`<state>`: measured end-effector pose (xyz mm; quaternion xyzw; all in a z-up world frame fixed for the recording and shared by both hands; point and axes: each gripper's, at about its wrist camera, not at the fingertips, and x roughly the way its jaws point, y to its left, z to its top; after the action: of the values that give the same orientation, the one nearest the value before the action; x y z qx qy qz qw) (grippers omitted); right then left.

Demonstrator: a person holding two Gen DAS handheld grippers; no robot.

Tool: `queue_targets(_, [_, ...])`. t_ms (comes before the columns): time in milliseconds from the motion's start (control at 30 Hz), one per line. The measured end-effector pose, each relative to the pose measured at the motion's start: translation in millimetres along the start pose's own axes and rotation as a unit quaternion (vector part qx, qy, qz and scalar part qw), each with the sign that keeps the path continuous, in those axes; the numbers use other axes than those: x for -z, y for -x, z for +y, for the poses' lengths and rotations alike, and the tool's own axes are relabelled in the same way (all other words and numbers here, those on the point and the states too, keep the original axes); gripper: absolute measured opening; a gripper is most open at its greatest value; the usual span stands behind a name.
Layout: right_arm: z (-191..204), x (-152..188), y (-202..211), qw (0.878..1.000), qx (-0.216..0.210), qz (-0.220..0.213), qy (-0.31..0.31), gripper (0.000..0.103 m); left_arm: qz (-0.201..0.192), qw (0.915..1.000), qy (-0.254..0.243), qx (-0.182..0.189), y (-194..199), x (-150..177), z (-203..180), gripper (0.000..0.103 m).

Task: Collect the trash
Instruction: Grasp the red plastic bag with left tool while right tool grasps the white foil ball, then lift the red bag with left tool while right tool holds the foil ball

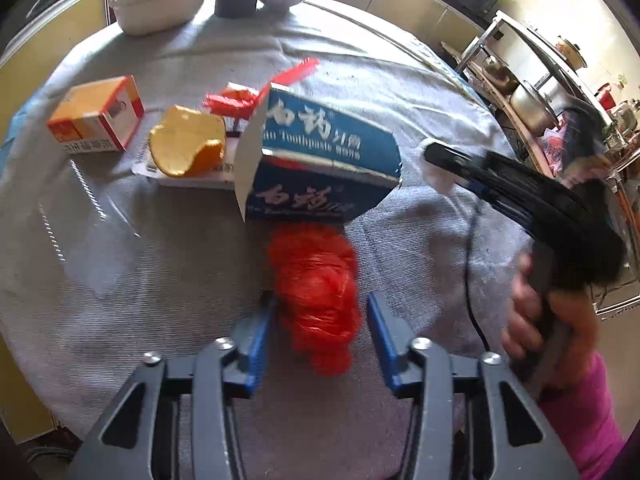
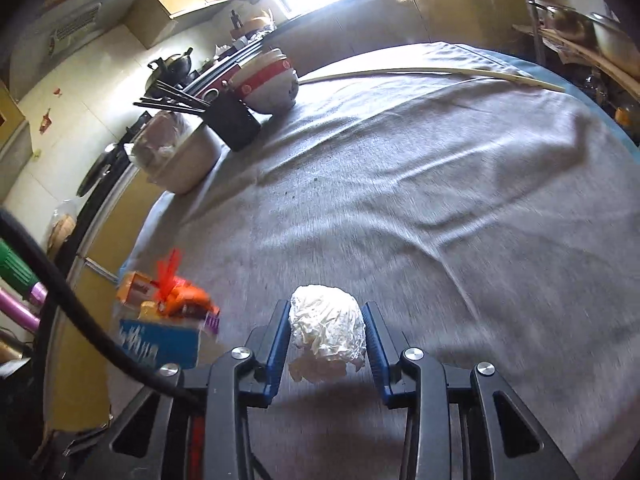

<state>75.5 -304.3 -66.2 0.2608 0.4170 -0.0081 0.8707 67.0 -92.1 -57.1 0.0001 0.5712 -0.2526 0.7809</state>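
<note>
A crumpled red plastic bag [image 1: 316, 296] lies on the grey cloth [image 1: 160, 300] between the fingers of my left gripper [image 1: 320, 320]. The left pad touches it and the right pad stands a sliver off, so this gripper is open. Beyond it lie a blue toothpaste box [image 1: 320, 160], an orange peel [image 1: 188, 148], a red wrapper [image 1: 236, 102] and a small orange-and-white box [image 1: 96, 116]. My right gripper [image 2: 326, 332] is shut on a white tissue wad [image 2: 326, 332], both pads against its sides. The blue box [image 2: 160, 340] shows at that view's left.
At the table's far side stand a white tub [image 1: 160, 4], a dark cup with chopsticks [image 2: 232, 120] and a red-banded bowl [image 2: 268, 84]. Clear plastic film [image 1: 88, 220] lies at the left. A hand in a pink sleeve [image 1: 576, 408] and a black cable [image 1: 472, 260] are at the right.
</note>
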Motion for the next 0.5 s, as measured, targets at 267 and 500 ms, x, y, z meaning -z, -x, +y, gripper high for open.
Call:
queue_targets(267, [1.7,40.5,32.4,1.000,-0.020,0.012,0.018,0.039,-0.017,0.9998,-0.001,-0.005,-1.2,6.7,1.0,0.038])
queue_targets(500, [1.1,61.4,51.9,0.999,-0.036,0.014,0.015,0.039,-0.044,0.9977,-0.010,-0.050,27.8,32.1,6.1,0.038])
